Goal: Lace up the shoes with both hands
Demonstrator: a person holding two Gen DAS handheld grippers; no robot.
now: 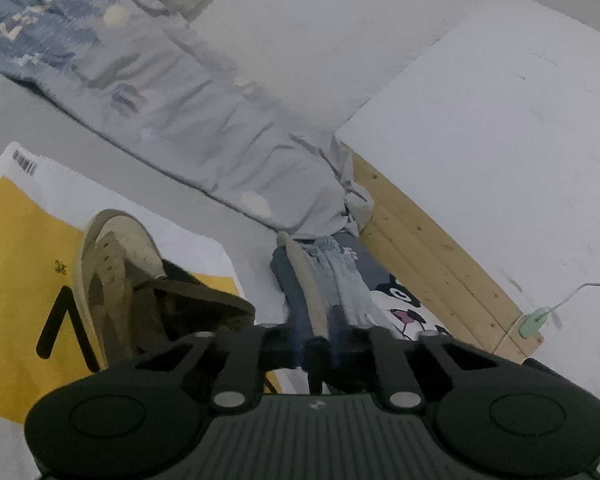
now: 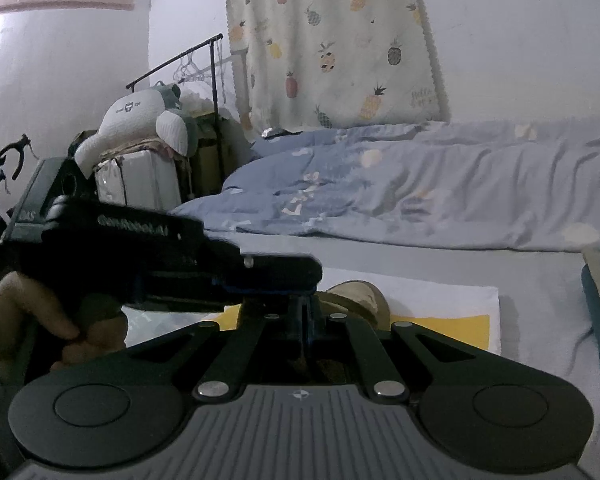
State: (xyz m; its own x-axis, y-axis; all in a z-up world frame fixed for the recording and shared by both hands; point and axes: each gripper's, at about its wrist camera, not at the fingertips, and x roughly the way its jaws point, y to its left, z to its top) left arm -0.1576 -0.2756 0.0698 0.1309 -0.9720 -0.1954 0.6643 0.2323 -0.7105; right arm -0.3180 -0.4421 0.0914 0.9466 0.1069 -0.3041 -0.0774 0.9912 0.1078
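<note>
left wrist view: both grippers closed at the shoe, lacing barely begun

left wrist view shows the shoe [image 1: 116, 280], a tan high-top, lying on a yellow and white sheet [image 1: 20, 264] spread over the grey bed [image 1: 112, 168]. its toe points away from the camera, its tongue is exposed, and the eyelet rows look bare; no lace can be made out across them here. the left gripper [image 1: 320, 344] sits to the right of the shoe's collar with its jaws brought together. whether a lace end is pinched between them cannot be told, since the tips are dark and overlap folded jeans [image 1: 332, 276] beyond.

from the right wrist view, the right gripper [image 2: 306, 328] is also closed, its tips just in front of the shoe's toe [image 2: 360, 296]. something thin may be between them, but the picture is too dim to say. the left gripper's body [image 2: 160, 256] crosses in from the left, held by a hand [image 2: 60, 320], and the two sets of tips are near each other over the shoe. a blue duvet [image 2: 420, 192] lies behind.

as a judgement, the task is at an early stage: the eyelets appear unthreaded, so nearly all of the lacing, the crossings and the final tie, is still left. if a lace is held, it has yet to show through any hole.
</note>
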